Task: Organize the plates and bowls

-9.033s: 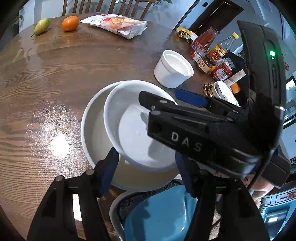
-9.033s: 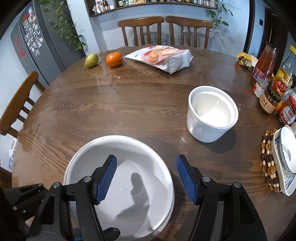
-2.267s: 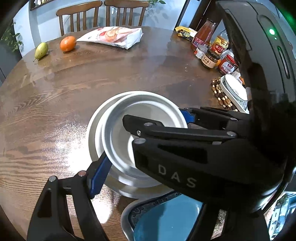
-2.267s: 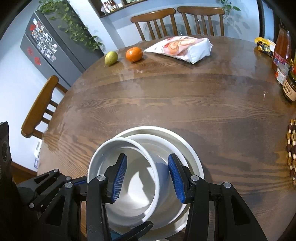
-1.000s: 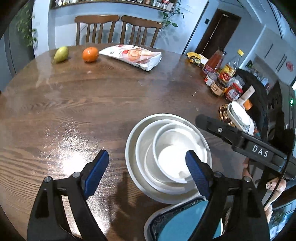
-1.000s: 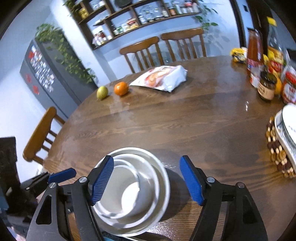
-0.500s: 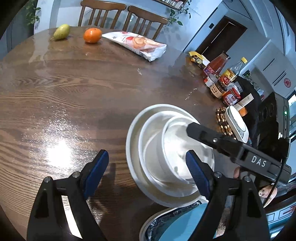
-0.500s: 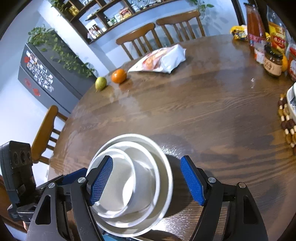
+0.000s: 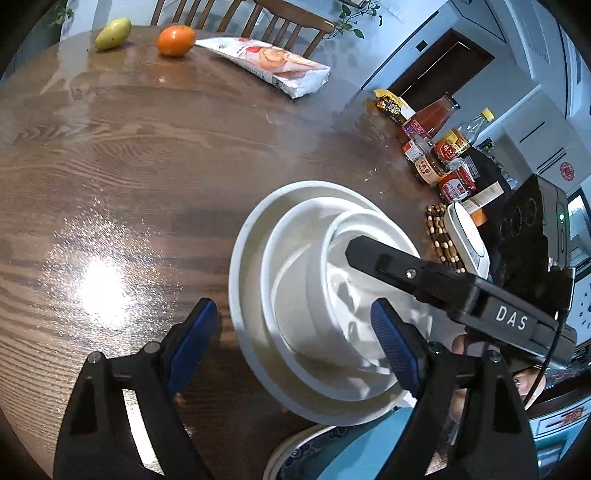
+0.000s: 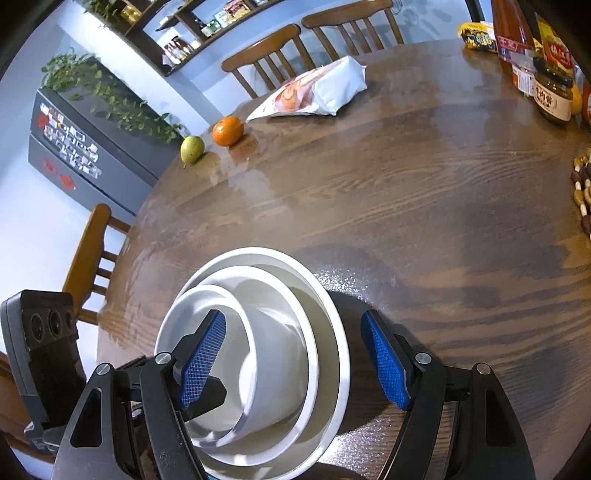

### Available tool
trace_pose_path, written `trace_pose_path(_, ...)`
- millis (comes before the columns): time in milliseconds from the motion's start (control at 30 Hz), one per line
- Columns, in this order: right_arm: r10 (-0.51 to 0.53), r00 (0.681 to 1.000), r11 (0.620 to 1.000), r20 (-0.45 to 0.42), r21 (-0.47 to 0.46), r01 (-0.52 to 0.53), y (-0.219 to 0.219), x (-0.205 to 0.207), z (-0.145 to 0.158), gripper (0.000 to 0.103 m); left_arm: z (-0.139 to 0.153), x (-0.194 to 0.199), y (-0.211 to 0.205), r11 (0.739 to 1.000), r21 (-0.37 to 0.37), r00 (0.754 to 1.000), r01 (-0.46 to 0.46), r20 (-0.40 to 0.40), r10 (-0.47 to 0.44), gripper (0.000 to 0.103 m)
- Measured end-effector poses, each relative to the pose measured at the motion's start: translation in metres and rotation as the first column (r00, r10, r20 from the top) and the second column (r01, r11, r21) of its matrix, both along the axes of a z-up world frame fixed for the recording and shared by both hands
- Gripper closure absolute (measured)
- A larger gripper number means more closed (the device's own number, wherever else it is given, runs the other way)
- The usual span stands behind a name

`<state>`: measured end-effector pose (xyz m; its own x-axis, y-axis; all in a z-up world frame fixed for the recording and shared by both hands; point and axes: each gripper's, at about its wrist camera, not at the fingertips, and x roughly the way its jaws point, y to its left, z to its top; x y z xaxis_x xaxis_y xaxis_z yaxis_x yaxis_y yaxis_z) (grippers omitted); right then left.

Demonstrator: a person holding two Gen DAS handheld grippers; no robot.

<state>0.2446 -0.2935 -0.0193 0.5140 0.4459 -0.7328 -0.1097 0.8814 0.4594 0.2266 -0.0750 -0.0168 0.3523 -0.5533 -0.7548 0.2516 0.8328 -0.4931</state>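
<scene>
Nearest the left wrist camera, the left gripper [image 9: 291, 339] stands spread wide and grips nothing, with the rim of a blue plate [image 9: 295, 448] just below it. The right gripper [image 10: 295, 356] is likewise spread and empty, straddling the stack. Just beyond the fingers, three nested white bowls [image 10: 280, 350] sit on the wooden table [image 10: 424, 206], the smallest inside; farther off lie a snack bag [image 9: 266, 64], an orange [image 9: 176, 40] and a pear [image 9: 113, 28].
</scene>
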Motion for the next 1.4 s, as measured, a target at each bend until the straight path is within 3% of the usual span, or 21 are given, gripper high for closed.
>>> trace_pose_path(167, 0.008, 1.000, 1.000, -0.030, 0.010, -0.008, 0.002, 0.002, -0.005, 0.026, -0.008, 0.005, 0.000, 0.998, -0.060, 0.998, -0.001, -0.067, -0.003, 0.018)
trace_pose_path(400, -0.002, 0.999, 1.000, -0.044, 0.023, 0.003, 0.000, 0.002, -0.009, 0.026, -0.007, 0.002, -0.003, 0.998, -0.058, 0.999, -0.005, -0.043, 0.003, 0.021)
trace_pose_path(467, 0.006, 0.999, 0.999, -0.049, 0.033, -0.004, 0.000, 0.003, -0.010, 0.031, -0.007, 0.001, -0.005, 0.998, -0.057, 0.999, -0.003, -0.039, 0.001, 0.025)
trace_pose_path(533, 0.027, 0.998, 0.998, -0.062, 0.053, -0.024, 0.002, 0.004, -0.012, 0.040, -0.010, 0.002, -0.008, 0.997, -0.073, 0.998, 0.015, -0.061, -0.020, 0.045)
trace_pose_path(600, 0.046, 0.996, 0.998, -0.076, 0.048, -0.042, 0.006, 0.006, -0.016, 0.051, -0.009, 0.000, -0.012, 0.999, -0.042, 0.999, 0.023, -0.047, -0.025, 0.045)
trace_pose_path(633, 0.052, 0.995, 0.998, -0.083, 0.034, -0.049, 0.009, 0.006, -0.017, 0.052, -0.009, 0.000, -0.012, 0.999, -0.036, 0.999, 0.021, -0.045, -0.023, 0.045)
trace_pose_path(733, 0.041, 0.997, 0.999, -0.062, -0.004, -0.041, 0.014, 0.003, -0.015, 0.052, -0.010, 0.001, -0.010, 0.999, -0.038, 0.998, 0.016, -0.060, -0.018, 0.045)
trace_pose_path(1033, 0.054, 0.996, 0.997, -0.070, 0.059, -0.050, 0.014, -0.003, -0.011, 0.053, -0.010, -0.001, -0.003, 1.000, -0.027, 0.993, -0.015, -0.120, 0.012, 0.044)
trace_pose_path(1400, 0.053, 0.999, 0.997, 0.004, 0.063, -0.053, 0.016, -0.027, 0.011, 0.053, 0.011, -0.027, -0.006, 1.000, 0.003, 0.999, -0.002, -0.052, 0.002, 0.043)
